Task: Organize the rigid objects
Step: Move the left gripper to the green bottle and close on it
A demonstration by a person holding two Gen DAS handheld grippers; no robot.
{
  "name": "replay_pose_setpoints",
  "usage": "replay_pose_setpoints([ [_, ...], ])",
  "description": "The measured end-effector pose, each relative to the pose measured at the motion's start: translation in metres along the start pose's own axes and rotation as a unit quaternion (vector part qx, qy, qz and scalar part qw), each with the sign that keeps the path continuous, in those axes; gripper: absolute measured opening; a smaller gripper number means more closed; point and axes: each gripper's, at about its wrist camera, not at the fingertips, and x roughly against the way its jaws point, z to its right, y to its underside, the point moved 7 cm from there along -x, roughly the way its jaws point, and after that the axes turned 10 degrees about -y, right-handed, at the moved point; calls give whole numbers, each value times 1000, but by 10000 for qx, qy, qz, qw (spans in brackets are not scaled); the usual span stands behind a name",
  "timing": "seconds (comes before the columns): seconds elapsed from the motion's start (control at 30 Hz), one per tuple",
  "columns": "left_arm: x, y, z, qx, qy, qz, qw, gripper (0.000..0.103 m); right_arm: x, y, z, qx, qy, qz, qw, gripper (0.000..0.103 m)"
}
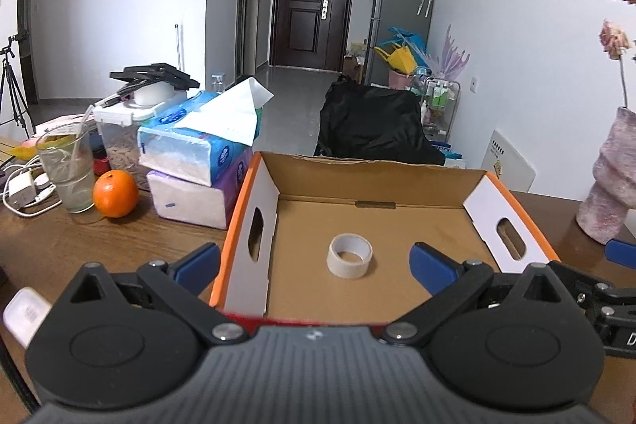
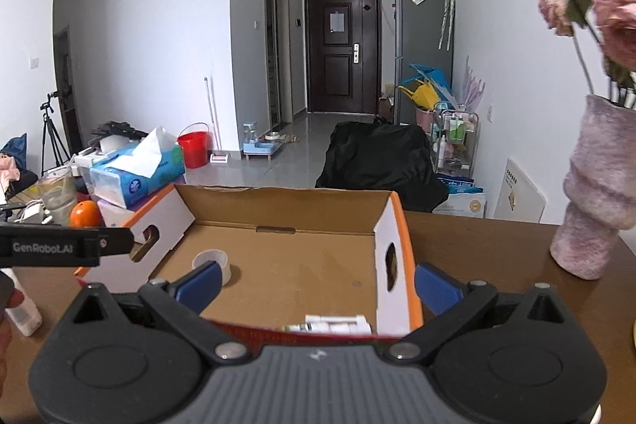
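Note:
An open cardboard box (image 1: 377, 181) with orange edges and white handle sides stands on the wooden table; it also shows in the right wrist view (image 2: 278, 201). A roll of beige tape (image 1: 350, 256) lies flat on its floor, seen too in the right wrist view (image 2: 210, 262). A white boxed item (image 2: 338, 324) lies at the box's near edge. My left gripper (image 1: 314, 267) is open and empty, hovering over the box's near left side. My right gripper (image 2: 316, 283) is open and empty over the box's near right side.
Left of the box are stacked tissue packs (image 1: 198, 153), an orange (image 1: 115, 193), a glass (image 1: 67, 169), a charger with cables (image 1: 20, 189) and a white object (image 1: 24, 316). A pink vase with dried flowers (image 2: 596, 201) stands right.

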Motion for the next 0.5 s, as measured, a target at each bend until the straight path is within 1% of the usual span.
replay_pose_setpoints([
  [0.13,23,11,-5,10,15,61,10000,103,25,11,-1,-89,-17,44,9999,103],
  [0.3,53,27,-7,-48,39,123,9999,103,53,28,-6,-187,-29,-11,9998,103],
  [0.5,85,51,-6,-165,108,46,9998,103,84,46,-13,-178,-11,-18,9998,103],
])
